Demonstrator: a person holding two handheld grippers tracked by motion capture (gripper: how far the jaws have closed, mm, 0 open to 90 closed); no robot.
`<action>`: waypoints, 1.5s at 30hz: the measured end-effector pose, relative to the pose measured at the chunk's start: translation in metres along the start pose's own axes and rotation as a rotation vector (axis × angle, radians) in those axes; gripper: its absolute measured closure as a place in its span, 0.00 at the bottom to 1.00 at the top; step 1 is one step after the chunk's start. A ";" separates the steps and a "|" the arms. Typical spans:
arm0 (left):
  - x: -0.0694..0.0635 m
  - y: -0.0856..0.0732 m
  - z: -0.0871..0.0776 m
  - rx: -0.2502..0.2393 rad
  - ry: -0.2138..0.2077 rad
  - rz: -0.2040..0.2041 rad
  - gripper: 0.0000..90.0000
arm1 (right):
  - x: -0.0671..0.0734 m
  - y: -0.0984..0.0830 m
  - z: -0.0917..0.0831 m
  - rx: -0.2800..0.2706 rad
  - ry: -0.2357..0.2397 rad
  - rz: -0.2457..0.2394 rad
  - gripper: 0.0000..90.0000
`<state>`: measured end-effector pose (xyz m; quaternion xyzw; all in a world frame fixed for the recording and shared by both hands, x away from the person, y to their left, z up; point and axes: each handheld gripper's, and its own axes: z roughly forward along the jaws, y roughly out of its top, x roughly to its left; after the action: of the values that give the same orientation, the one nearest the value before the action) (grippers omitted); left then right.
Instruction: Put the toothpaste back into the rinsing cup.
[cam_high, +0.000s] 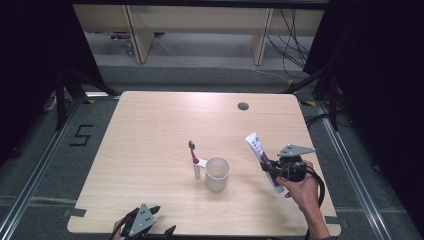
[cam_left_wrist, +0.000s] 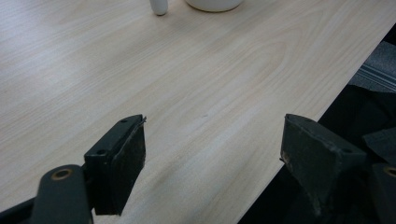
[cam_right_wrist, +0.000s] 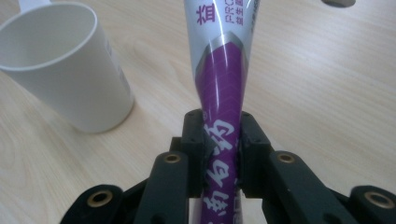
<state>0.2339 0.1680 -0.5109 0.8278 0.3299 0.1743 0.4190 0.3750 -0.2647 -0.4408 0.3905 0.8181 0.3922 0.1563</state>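
The left gripper (cam_high: 150, 225) sat nearest, at the table's (cam_high: 150, 130) front edge, its jaws spread wide with only bare wood between them; in the left gripper view one jaw hung past the edge over the dark floor. Most of the tabletop lay open around it, with free room on the left half and along the back, where a small round grommet (cam_high: 243, 106) sat. The right gripper (cam_high: 270, 169) was held by a hand (cam_high: 302, 192) coming in from the lower right corner, forearm angled inward. Its jaws pinched a toothpaste tube (cam_right_wrist: 219, 93) on its purple part, the tube tilted with its white flat end up and away. Chinese characters and the letters "PRC" showed on the tube. A white cup (cam_high: 217, 173) stood near the middle, just beside a toothbrush (cam_high: 194, 155) standing upright.
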 end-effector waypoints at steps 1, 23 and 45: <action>0.000 0.000 0.000 0.000 0.001 -0.001 0.24 | 0.000 0.001 0.000 -0.009 0.004 0.006 0.85; -0.001 -0.001 0.001 -0.015 -0.002 -0.034 0.24 | 0.020 0.039 0.000 -0.332 0.099 0.031 0.85; 0.001 -0.001 -0.001 0.007 0.007 0.002 0.24 | 0.060 0.075 0.023 -0.433 0.240 0.040 0.85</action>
<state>0.2338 0.1700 -0.5108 0.8291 0.3311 0.1766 0.4145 0.3883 -0.1780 -0.3954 0.3145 0.7198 0.6050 0.1303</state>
